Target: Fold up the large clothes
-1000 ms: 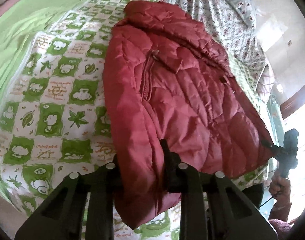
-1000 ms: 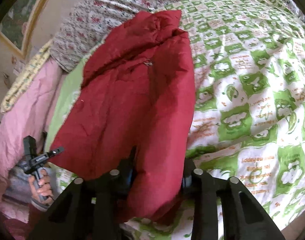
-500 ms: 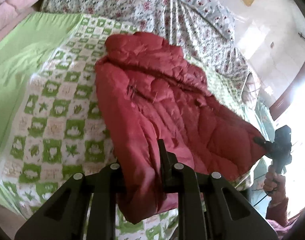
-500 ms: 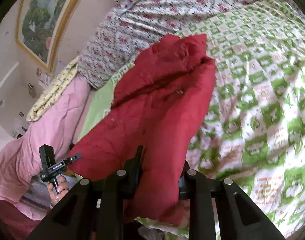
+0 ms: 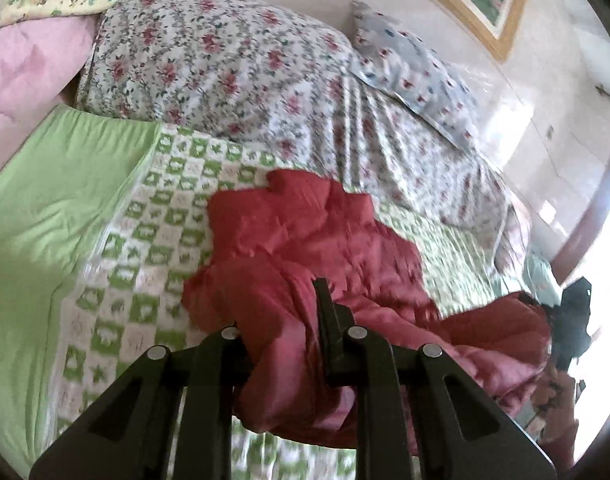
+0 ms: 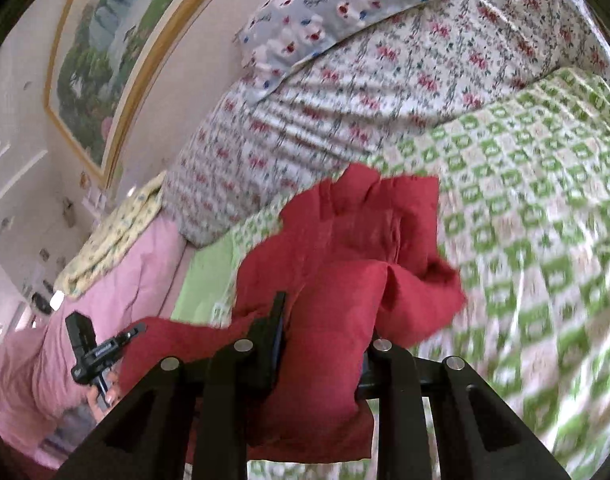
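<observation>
Jacket: your red quilted puffer jacket [image 5: 305,240] lies crumpled on the green-and-white checked bedspread [image 5: 145,248], its near hem lifted off it.
Left claw: your left gripper [image 5: 283,332] is clenched on the jacket's hem.
Right claw: your right gripper [image 6: 323,344] grasps the hem's other corner.
Behind the jacket: a floral quilt [image 6: 345,92] with a blue-grey patterned pillow [image 6: 337,4] on top.
Beside the jacket: a plain green sheet [image 5: 45,208].

Floral duvet [image 5: 233,60] and pillow [image 6: 329,4] behind green-checked quilt [image 6: 545,208].
</observation>
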Tool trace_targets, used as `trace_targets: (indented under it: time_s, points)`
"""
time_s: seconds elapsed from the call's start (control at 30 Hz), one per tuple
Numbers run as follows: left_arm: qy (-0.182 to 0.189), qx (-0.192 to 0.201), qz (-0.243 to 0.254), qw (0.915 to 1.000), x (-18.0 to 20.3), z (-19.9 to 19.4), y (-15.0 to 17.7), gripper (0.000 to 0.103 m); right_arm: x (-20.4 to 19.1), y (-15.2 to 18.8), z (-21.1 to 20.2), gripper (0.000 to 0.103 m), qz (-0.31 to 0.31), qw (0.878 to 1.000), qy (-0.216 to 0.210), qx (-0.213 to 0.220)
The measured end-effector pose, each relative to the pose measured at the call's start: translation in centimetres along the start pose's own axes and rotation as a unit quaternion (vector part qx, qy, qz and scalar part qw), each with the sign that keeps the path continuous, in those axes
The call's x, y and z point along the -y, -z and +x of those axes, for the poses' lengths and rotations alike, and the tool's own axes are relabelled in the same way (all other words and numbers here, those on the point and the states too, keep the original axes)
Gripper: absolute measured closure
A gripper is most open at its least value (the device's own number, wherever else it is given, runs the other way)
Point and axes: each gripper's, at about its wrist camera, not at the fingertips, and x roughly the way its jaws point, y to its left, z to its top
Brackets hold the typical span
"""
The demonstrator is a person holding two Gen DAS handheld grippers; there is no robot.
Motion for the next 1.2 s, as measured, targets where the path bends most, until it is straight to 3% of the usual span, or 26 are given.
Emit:
trace_targets:
  time_s: [0.23, 0.63, 0.9, 1.07, 1.2]
  points:
    - [-0.027, 0.0, -0.033, 0.9991, -0.5, 5.7, -5.5, 0.086, 0.6, -5.1, 4.7, 0.08, 0.002, 0.999, 0.041, 0.024]
    - [-0.068, -0.038, -0.061, 0.9951, -2.5, 17.3, -11.2, 0.083, 6.7, -10.5, 14.1, 0.077, 0.089, 0.992, 0.084, 0.031]
    - [-0.108, -0.07, -0.061, 0.9898, -3.4, 25.3, -12.4, 0.082, 10.0, -11.7, 19.9, 0.074, 0.12, 0.985, 0.122, 0.03]
    - [-0.102, -0.096, -0.076, 0.9872, -4.6, 28.7, -12.4, 0.08, 12.7, -11.4, 22.1, 0.072, 0.171, 0.976, 0.127, 0.041]
    - [-0.081, -0.102, -0.083, 0.9881, -5.0, 28.3, -12.6, 0.076, 13.8, -11.1, 23.3, 0.072, 0.178, 0.974, 0.134, 0.045]
